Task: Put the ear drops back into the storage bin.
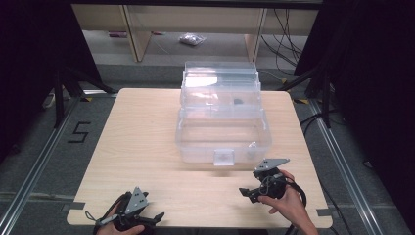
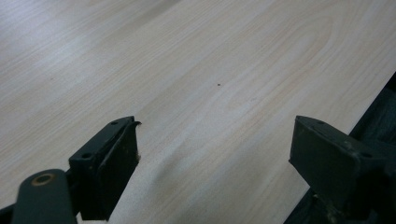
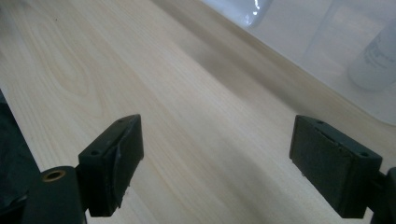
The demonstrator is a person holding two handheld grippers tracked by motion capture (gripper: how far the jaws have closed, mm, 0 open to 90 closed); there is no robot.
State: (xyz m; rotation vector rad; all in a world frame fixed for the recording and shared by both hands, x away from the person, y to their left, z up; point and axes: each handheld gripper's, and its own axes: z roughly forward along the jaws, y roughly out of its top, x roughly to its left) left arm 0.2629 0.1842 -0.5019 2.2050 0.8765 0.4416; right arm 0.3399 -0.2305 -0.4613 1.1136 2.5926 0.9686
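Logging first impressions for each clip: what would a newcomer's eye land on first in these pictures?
First, the clear plastic storage box standing open at the middle of the light wooden table, its tiered trays stepped back toward the far edge. Next, the two black grippers near the table's front edge: the left gripper at the near left corner and the right gripper just in front of the box, both with jaws spread wide over bare wood.

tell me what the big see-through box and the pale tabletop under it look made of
The big see-through box looks like clear glossy plastic: you see through its walls, and they catch glints. The pale tabletop looks like matte wood or wood-look laminate, going by its printed-looking grain; which, I cannot tell.
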